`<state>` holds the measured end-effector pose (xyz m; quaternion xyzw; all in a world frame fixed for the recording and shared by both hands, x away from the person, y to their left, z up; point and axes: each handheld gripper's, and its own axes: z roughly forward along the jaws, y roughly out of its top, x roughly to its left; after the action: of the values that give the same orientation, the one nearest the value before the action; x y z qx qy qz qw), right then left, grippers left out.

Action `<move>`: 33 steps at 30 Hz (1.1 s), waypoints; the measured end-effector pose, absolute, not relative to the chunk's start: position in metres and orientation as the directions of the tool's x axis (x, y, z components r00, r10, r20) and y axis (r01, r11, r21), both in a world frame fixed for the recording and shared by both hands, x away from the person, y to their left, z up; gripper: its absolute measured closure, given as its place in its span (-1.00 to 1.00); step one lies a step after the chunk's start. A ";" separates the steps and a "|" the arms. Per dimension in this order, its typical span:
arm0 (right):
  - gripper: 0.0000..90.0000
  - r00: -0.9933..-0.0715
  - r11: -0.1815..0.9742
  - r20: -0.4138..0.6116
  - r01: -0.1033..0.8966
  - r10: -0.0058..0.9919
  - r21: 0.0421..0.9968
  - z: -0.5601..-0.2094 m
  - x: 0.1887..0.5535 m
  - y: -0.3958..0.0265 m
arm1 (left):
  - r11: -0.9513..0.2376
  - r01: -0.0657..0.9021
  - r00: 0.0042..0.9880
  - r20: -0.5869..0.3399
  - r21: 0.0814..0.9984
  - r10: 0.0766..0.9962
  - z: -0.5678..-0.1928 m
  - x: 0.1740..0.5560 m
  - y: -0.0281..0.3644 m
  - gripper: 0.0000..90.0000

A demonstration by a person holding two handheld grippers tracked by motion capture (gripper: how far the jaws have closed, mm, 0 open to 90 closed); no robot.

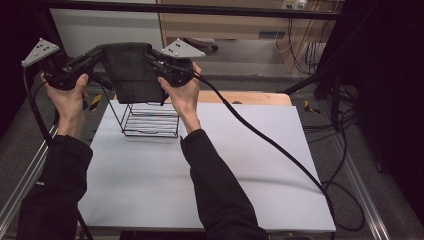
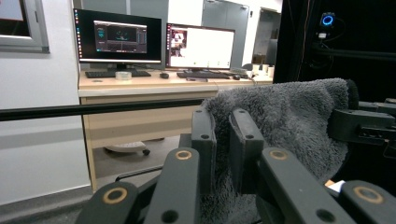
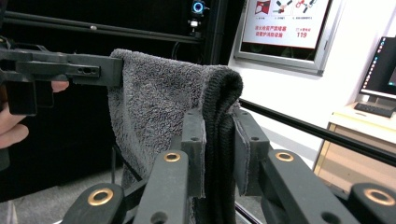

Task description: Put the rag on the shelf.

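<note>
Dark grey towel [image 1: 131, 70] held aloft, folded, stretched between left gripper [image 1: 100, 56] and right gripper [image 1: 152, 59]. Both sets of jaws clamped on the top edge, one at each upper corner; pile of the cloth pinched between the pads in the left gripper view [image 2: 223, 154] and in the right gripper view [image 3: 219, 154]. Top edge, the long axis of the held span, roughly level and running across the table from left to right; remainder hanging straight down as a flat panel.

Black wire rack [image 1: 150, 119] standing on the white table [image 1: 200, 165], directly beneath the hanging panel and slightly toward the person's right hand [image 1: 182, 95]. Lower hem of the towel overlapping the rack's upper part in the high view; contact or clearance not determinable from that angle. Left hand [image 1: 67, 97] outboard of the rack, right hand nearly above its right end, hence the nearer of the two.

Probable next step: lowering the towel onto or over the rack. Governing relation: towel vertically above rack, held edge parallel to the rack's long side, so mainly a downward move with both hands level.
</note>
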<state>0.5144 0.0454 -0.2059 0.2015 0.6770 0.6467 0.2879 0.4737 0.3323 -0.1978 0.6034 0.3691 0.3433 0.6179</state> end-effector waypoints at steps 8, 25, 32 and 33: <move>0.71 -0.758 0.112 -0.161 -0.116 0.632 0.987 -0.207 0.508 0.046 | 0.028 0.022 0.498 -0.035 0.999 0.866 -0.203 0.464 0.336 0.80; 0.69 -0.779 0.192 -0.192 -0.093 0.597 0.977 -0.211 0.496 0.048 | -0.027 0.079 0.503 -0.017 0.996 0.864 -0.217 0.454 0.340 0.79; 0.69 -0.782 0.225 -0.215 -0.099 0.585 0.969 -0.212 0.491 0.049 | -0.071 0.077 0.499 0.023 0.994 0.866 -0.217 0.448 0.339 0.80; 0.70 -0.780 0.231 -0.223 -0.104 0.585 0.967 -0.213 0.489 0.049 | -0.079 0.076 0.499 0.031 0.994 0.866 -0.218 0.447 0.338 0.80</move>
<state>0.4894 0.0491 -0.2132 0.1649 0.7297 0.5979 0.2879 0.4469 0.3384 -0.2185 0.6488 0.3632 0.3446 0.5732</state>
